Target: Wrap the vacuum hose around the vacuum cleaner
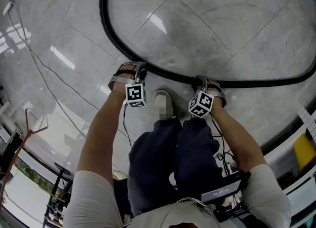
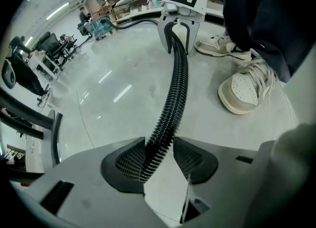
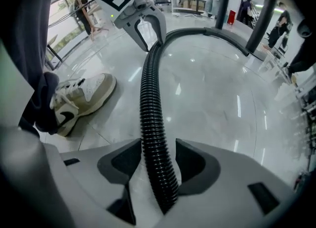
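Note:
A black ribbed vacuum hose (image 1: 256,83) curves over the pale marble floor, from the top left round to the right. Both grippers point down onto it in front of the person's feet. My left gripper (image 1: 134,76) straddles the hose (image 2: 175,89). The hose leans on the left pad and a gap shows at the right pad, so the left gripper (image 2: 159,145) is open. My right gripper (image 1: 205,86) stands further along the same hose (image 3: 149,103). It (image 3: 158,148) is open too, with a gap beside the hose. No vacuum cleaner body shows.
The person's beige shoes (image 2: 244,89) stand close behind the hose, between the two grippers. A thin cable (image 1: 49,69) trails over the floor at the left. Racks and chairs (image 2: 29,69) line the room's edge. A yellow object (image 1: 303,150) sits on shelving at the right.

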Available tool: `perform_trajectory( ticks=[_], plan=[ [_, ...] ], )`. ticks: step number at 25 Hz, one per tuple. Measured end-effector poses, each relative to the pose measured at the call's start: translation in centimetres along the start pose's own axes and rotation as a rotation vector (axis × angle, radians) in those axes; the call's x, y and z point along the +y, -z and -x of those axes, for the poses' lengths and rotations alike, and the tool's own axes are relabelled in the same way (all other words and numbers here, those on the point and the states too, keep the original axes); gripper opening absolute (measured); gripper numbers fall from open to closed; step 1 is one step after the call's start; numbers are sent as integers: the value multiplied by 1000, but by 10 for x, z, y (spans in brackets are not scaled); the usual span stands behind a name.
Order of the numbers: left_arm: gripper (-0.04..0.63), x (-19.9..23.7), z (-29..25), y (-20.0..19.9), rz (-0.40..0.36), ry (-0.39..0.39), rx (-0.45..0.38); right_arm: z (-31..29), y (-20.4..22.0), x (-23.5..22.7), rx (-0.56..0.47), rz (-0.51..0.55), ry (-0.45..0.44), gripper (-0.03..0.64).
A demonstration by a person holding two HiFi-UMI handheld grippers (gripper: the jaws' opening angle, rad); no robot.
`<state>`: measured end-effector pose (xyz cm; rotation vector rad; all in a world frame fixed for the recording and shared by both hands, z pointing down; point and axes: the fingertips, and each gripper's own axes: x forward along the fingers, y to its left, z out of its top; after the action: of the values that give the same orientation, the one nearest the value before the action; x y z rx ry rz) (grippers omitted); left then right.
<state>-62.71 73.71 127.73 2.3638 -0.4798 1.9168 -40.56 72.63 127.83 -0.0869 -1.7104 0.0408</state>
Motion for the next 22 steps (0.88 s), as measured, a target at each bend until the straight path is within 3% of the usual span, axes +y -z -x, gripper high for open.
perform_trajectory(
  ticks=[5, 10, 16, 22],
  plan=[
    [156, 0, -1, -3, -31, 32, -59, -16, 7, 3, 57, 86, -4, 199],
    [156, 0, -1, -2, -57, 47, -50, -6, 5, 1, 63, 125, 15, 184],
    [156, 16, 22, -20, -25, 39, -66, 59, -4, -14, 7, 107, 22, 181],
    [160, 51, 60, -57, -38, -30, -105, 145, -5, -26, -27, 57, 25, 178]
  ],
)
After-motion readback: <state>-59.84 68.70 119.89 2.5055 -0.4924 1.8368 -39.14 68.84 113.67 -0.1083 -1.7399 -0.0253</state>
